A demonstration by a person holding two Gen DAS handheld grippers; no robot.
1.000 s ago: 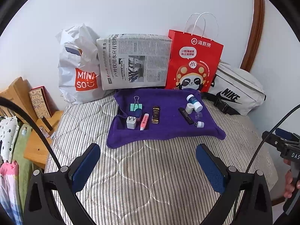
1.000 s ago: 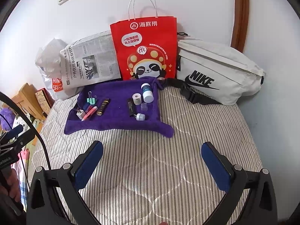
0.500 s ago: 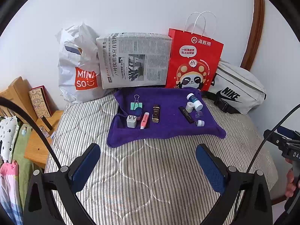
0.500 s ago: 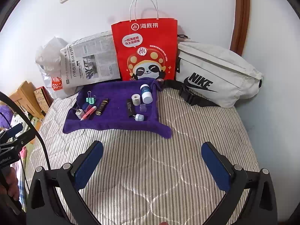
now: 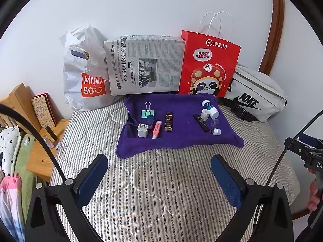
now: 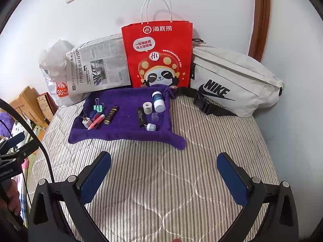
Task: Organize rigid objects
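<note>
Left gripper (image 5: 159, 173) and right gripper (image 6: 163, 171): jaws spread wide, empty, above striped quilted mattress (image 5: 161, 191), well short of purple towel (image 5: 181, 137). Small rigid items sit in two clusters, left and right towel edges, likely pre-sorted: white plug charger (image 5: 142, 130), white-capped bottle (image 5: 210, 109).

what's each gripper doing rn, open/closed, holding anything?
Left gripper: open, empty, above the striped bedcover.
Right gripper: open, empty, also short of the purple towel.
</note>
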